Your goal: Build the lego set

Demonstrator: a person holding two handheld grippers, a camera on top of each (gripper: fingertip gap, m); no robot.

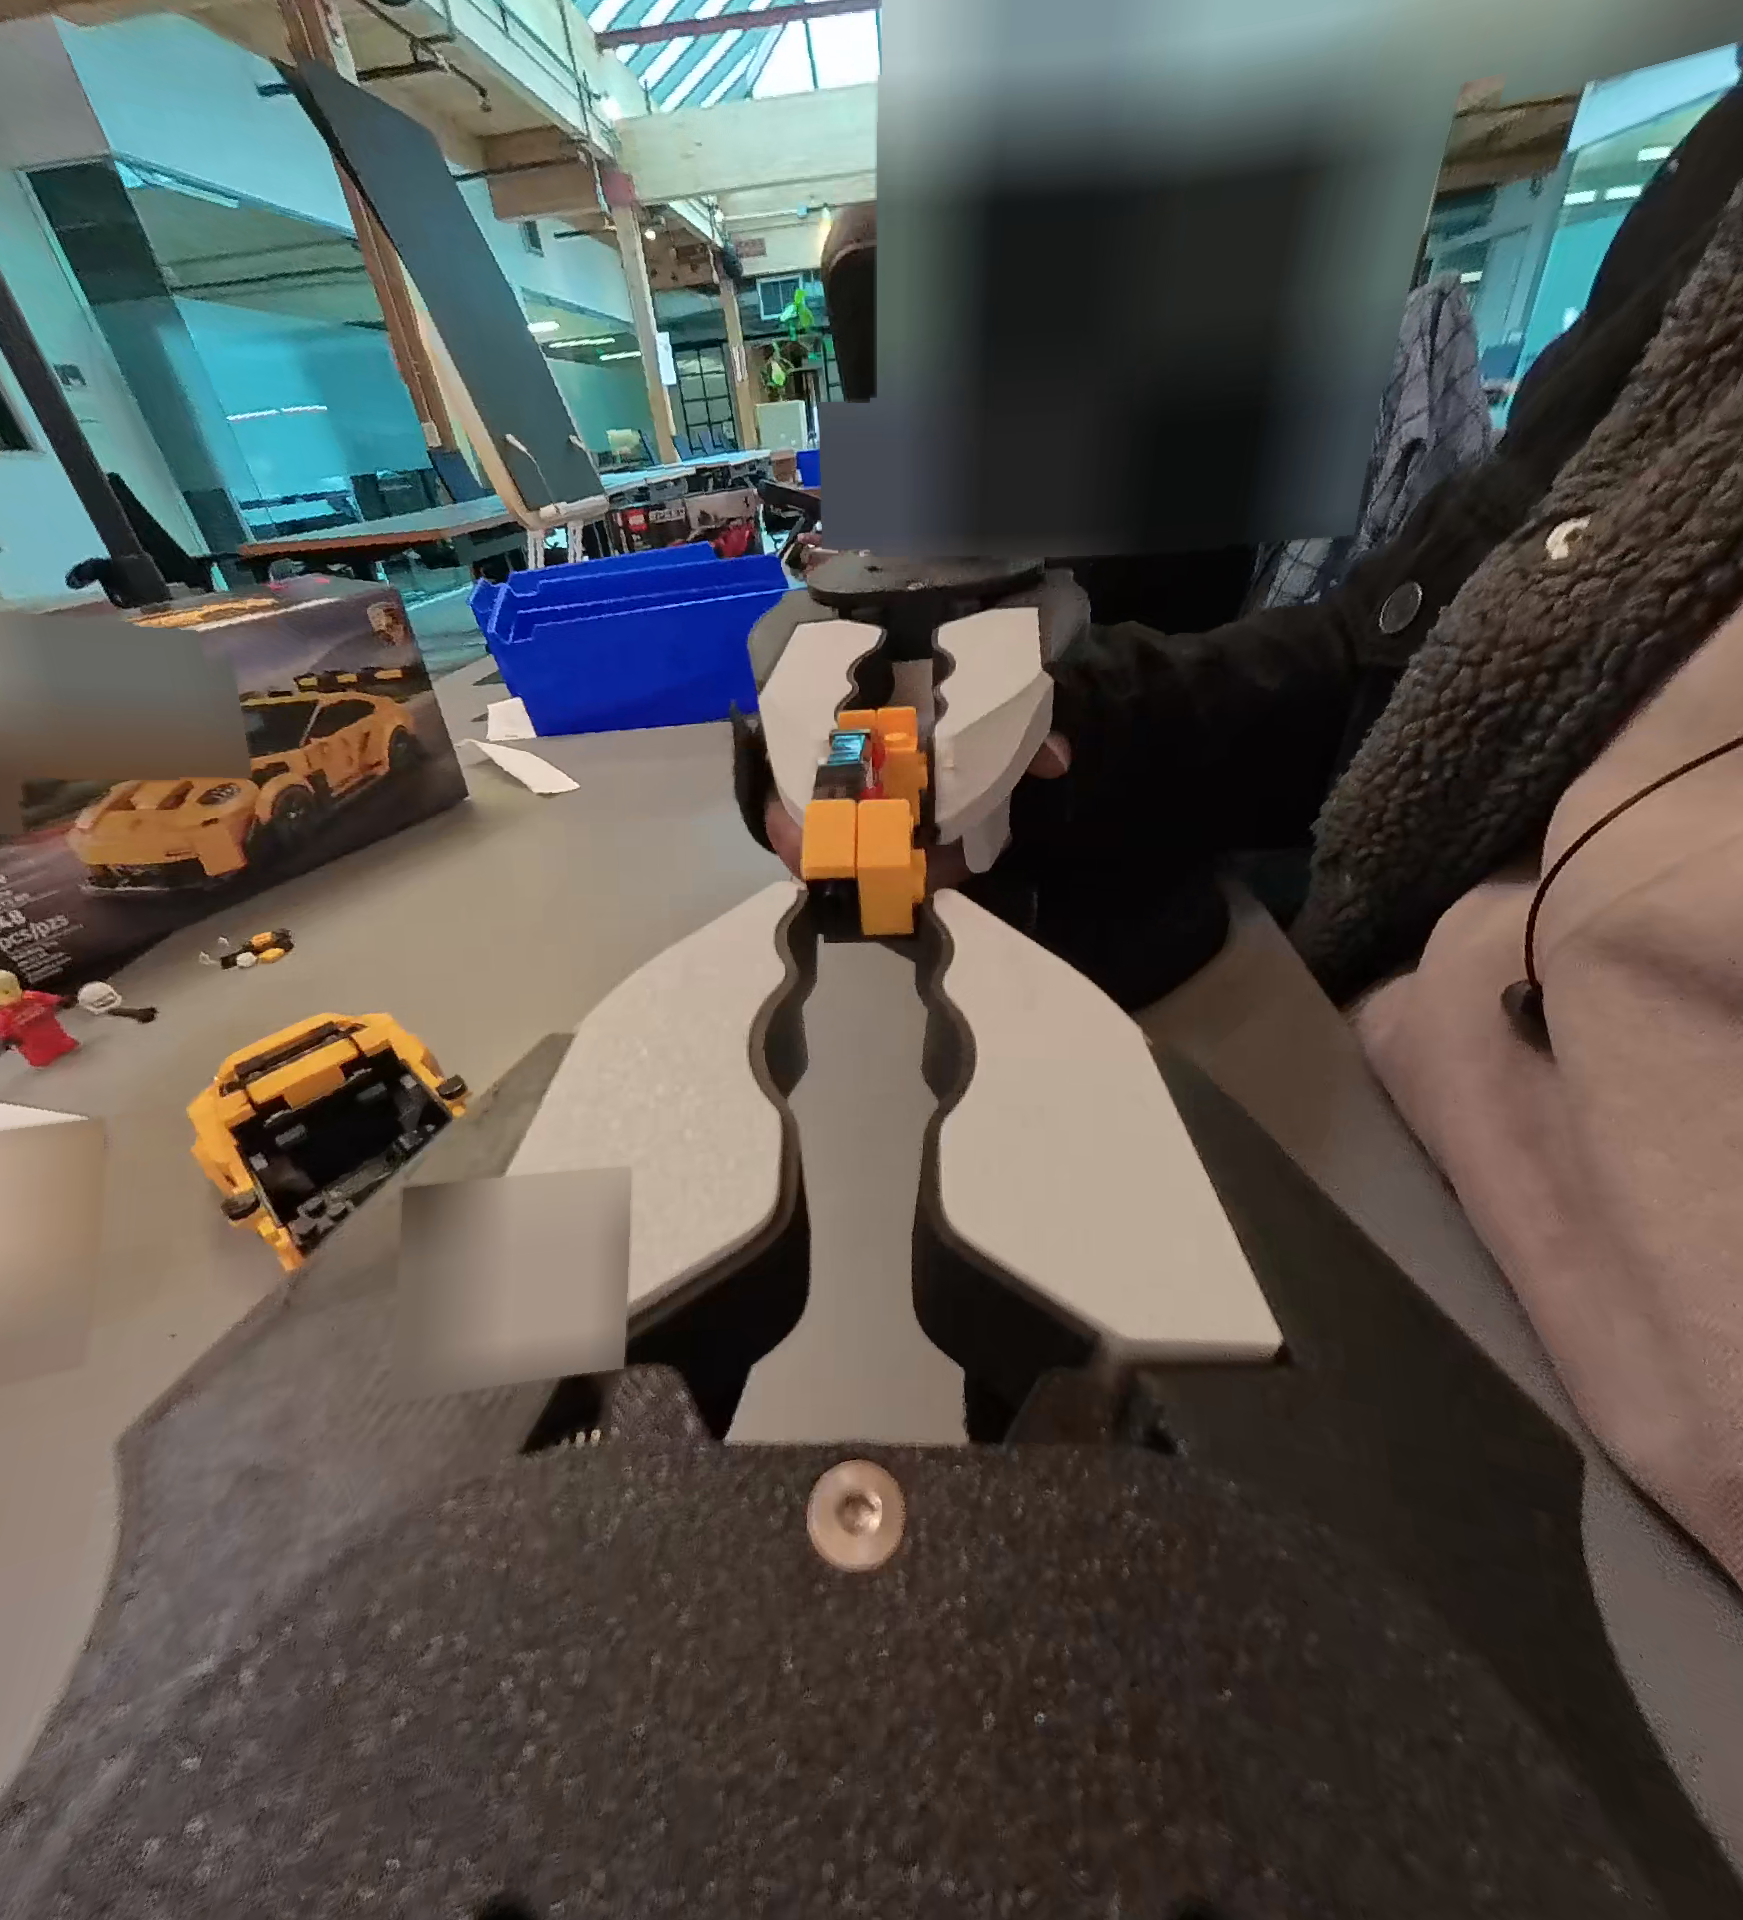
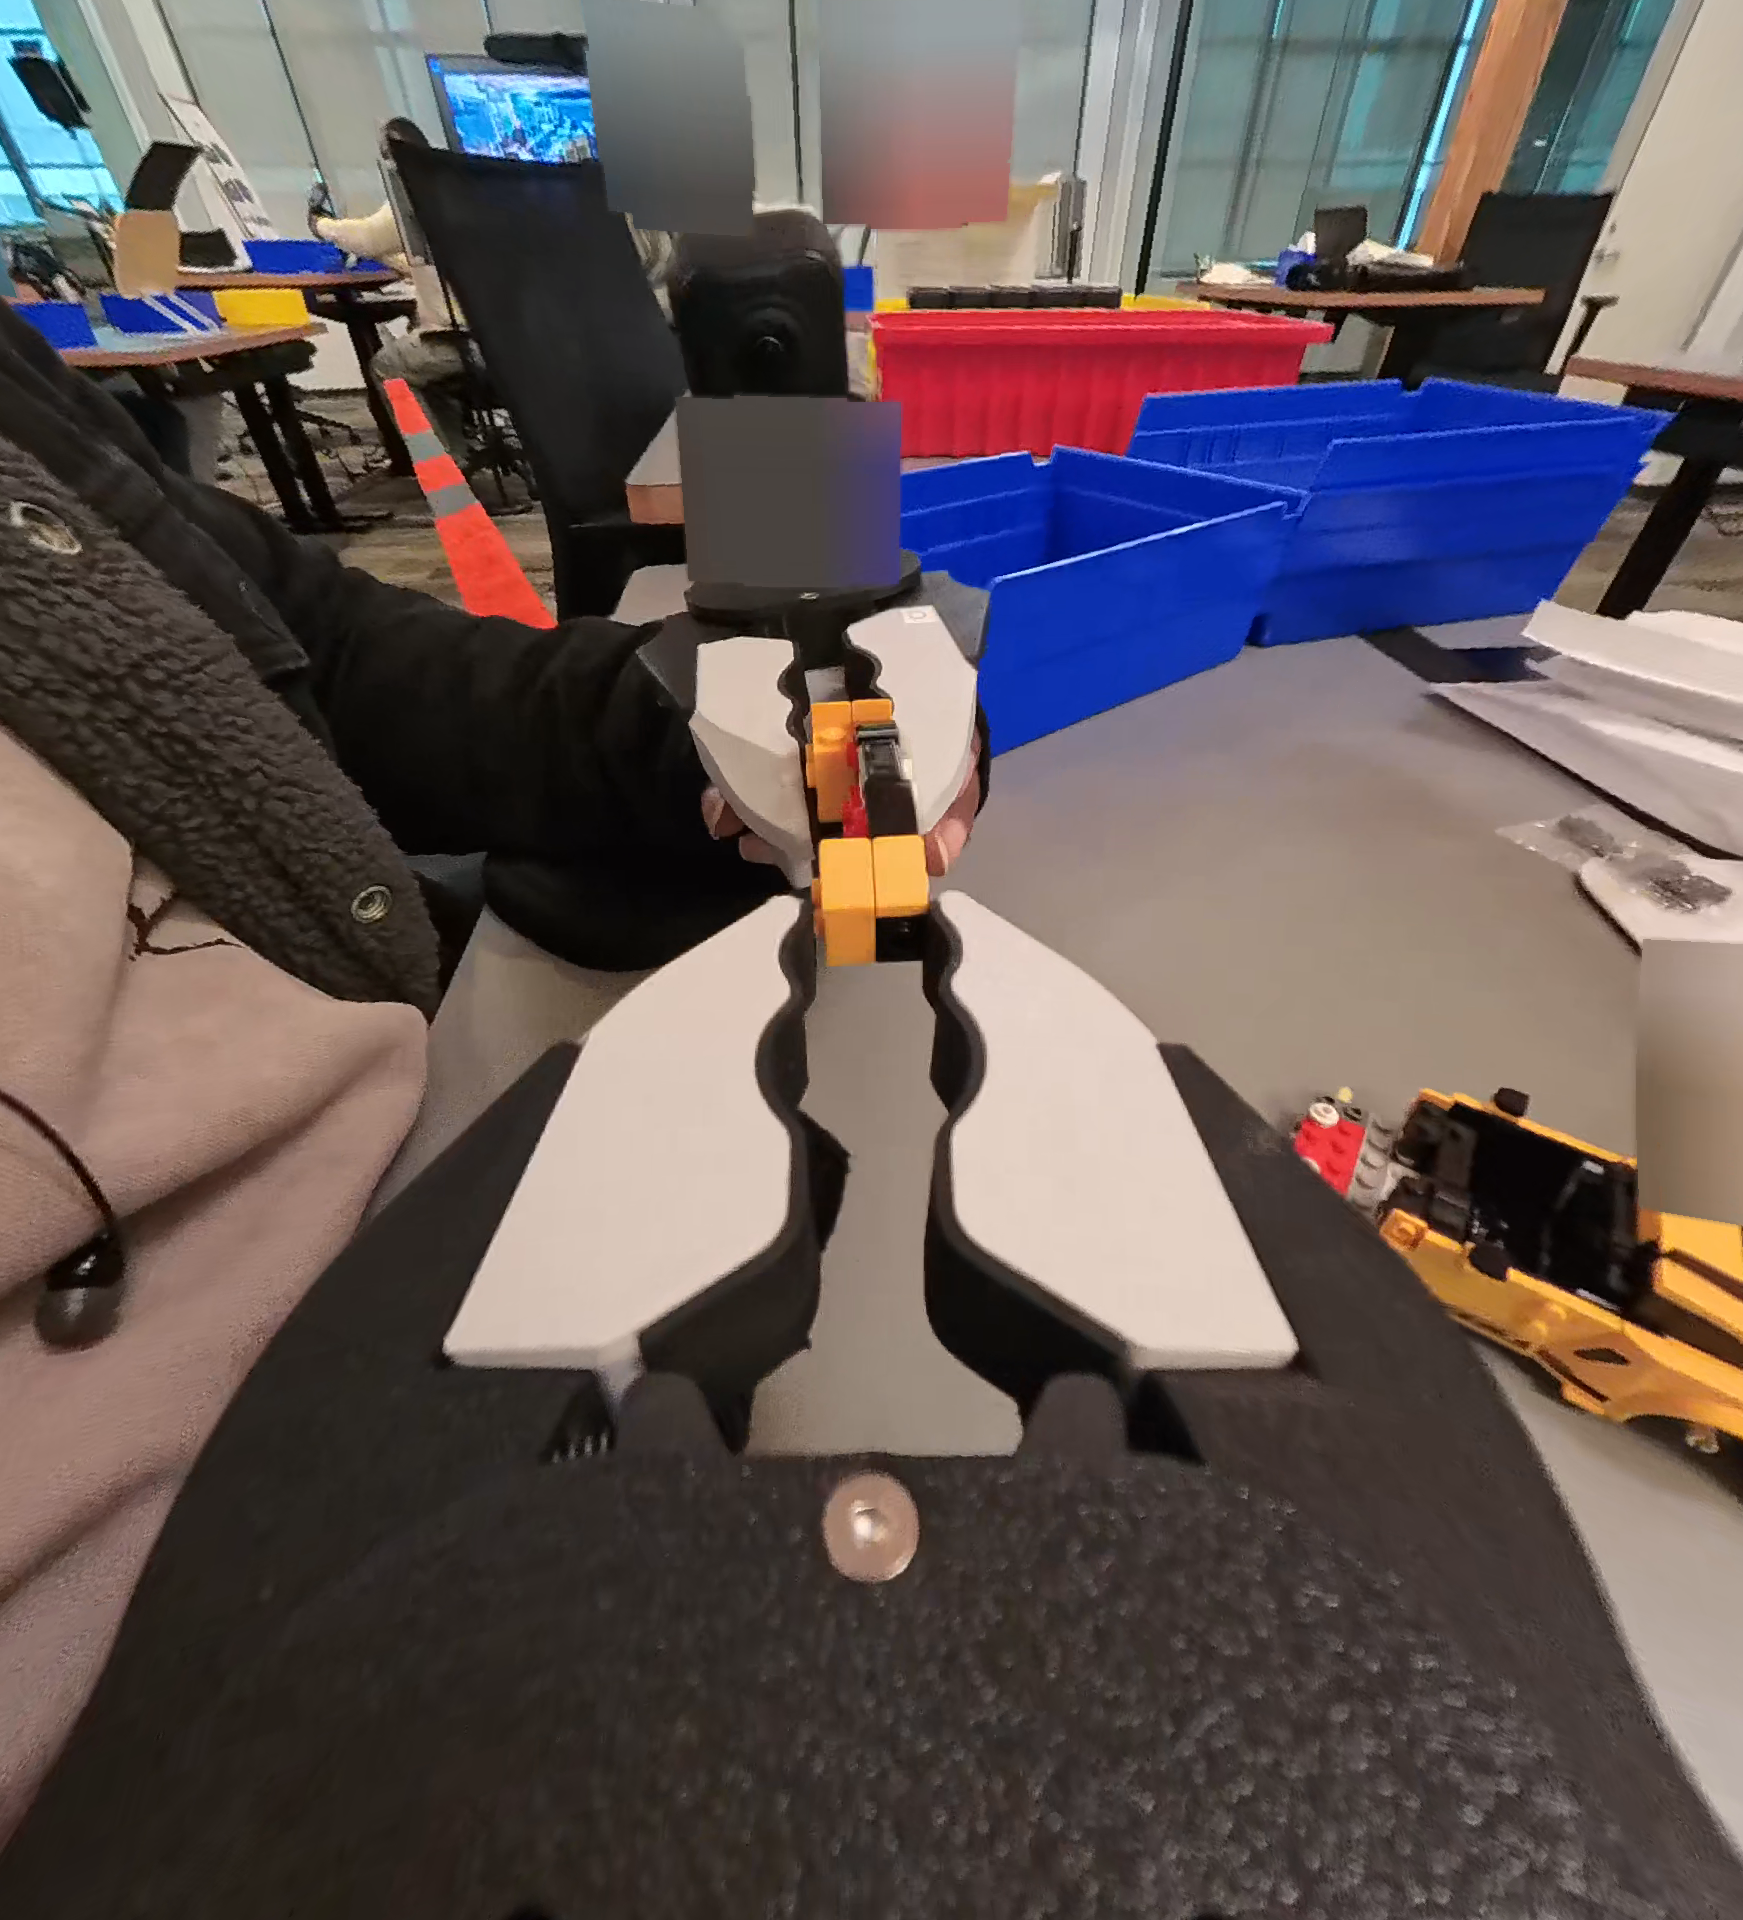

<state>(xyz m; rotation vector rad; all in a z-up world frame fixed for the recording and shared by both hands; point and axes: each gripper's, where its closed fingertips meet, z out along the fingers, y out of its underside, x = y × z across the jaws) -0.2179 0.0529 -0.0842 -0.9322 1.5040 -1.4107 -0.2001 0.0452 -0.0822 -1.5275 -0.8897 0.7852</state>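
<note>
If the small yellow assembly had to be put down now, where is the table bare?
Both grippers, left and right, grip the yellow assembly in mid-air. Bare grey table lies between the blue bins and the yellow car. It is crowded by the papers and parts bags, and near the box and minifigure.

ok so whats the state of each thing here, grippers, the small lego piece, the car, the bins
left gripper: shut on one end of the small lego assembly
right gripper: shut on the other end
small lego assembly: held in the air between both grippers
yellow lego car: on the table, unfinished, top open
minifigure: on the table, whether standing or lying unclear
lego box: upright on the table
blue bins: on the table; contents hidden
</note>
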